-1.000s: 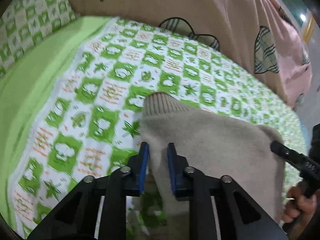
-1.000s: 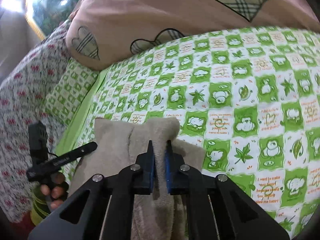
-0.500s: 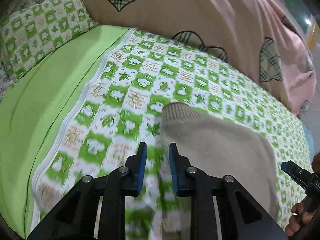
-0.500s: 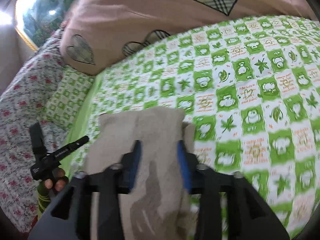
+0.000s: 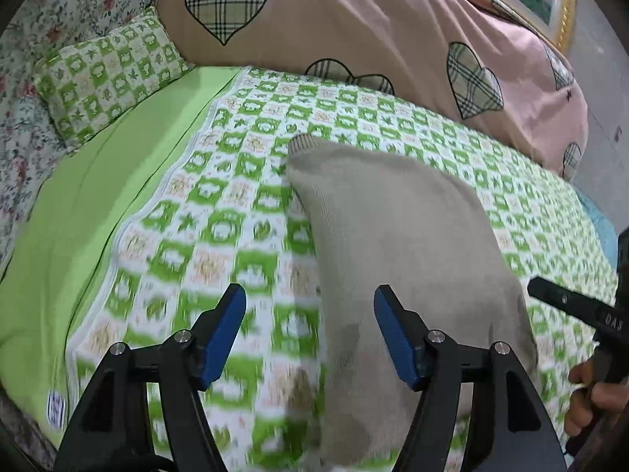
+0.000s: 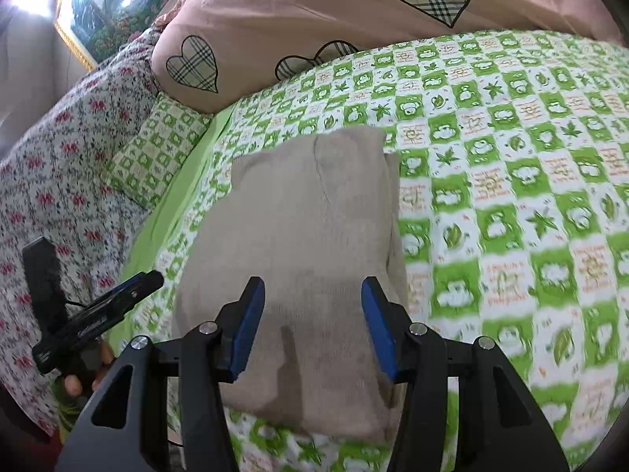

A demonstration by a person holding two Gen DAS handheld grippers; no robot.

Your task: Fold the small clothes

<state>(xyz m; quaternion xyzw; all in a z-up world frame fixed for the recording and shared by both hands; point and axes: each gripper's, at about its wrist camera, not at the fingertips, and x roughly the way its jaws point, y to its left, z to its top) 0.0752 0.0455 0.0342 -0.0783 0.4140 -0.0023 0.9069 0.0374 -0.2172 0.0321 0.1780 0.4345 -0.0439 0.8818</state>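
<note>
Here, nearest to me, my left tongs point(image 5: 308, 332) are swinging open with nothing pressed between the blue pads; only the left edge of the beige knit point(image 5: 397, 236) lies below the gap, and the left pad hangs over bare bedsheet point(image 5: 220, 212). My right tongs point(image 6: 312, 324) are also spreading, about half wide, empty, hanging squarely over the near end of the knit point(image 6: 306, 244). Neither pair has hold of anything.

The knit lies flat on the green-checked bed, already doubled into a thick rectangle as far as I can judge. Its long axis runs away from me, from under both tongs toward the pink duvet point(image 5: 393, 39). In the left view its ribbed far corner point(image 5: 304, 145) points up the bed; in the right view a second layer peeks out along its right side.

So the garment sits straight ahead of the right tongs and off to the right of the left ones. I judge the right hand better placed for the near edge, while my left must shift rightward first. Beyond lie the small checked pillow point(image 5: 110, 74) and floral cover point(image 6: 59, 157)
</note>
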